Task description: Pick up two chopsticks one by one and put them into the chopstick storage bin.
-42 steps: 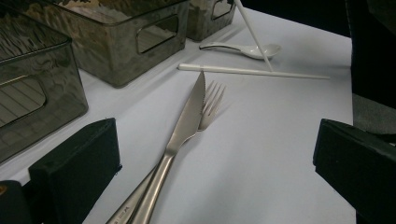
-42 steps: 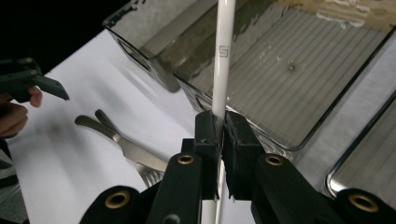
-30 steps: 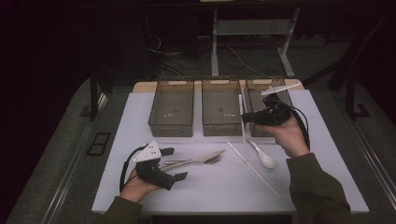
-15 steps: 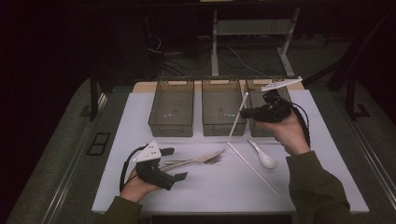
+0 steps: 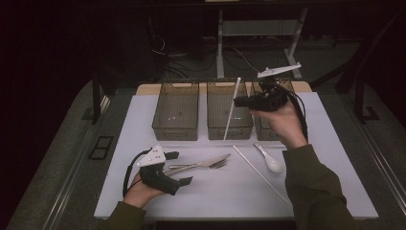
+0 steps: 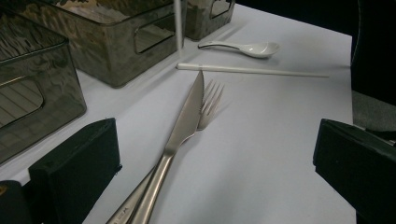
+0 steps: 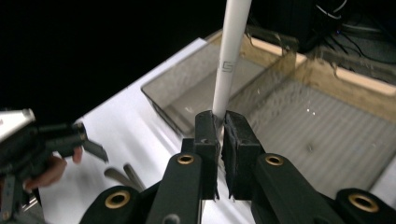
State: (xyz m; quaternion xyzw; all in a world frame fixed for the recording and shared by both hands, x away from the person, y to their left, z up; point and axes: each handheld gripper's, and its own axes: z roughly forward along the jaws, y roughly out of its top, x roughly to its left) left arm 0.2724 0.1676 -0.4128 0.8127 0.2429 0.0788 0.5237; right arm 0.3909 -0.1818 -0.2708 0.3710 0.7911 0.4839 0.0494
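The right gripper (image 5: 242, 101) pinches a long white plastic chopstick (image 5: 231, 111), held near-upright above the middle clear bin (image 5: 229, 123); the left gripper (image 5: 182, 167) rests with jaws spread, a steel knife (image 5: 201, 164) just ahead.

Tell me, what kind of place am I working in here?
Likely a lab recording bench, not a kitchen: a white-topped table in a dark room, floor cables, three sorting bins, cutlery laid out for handling.
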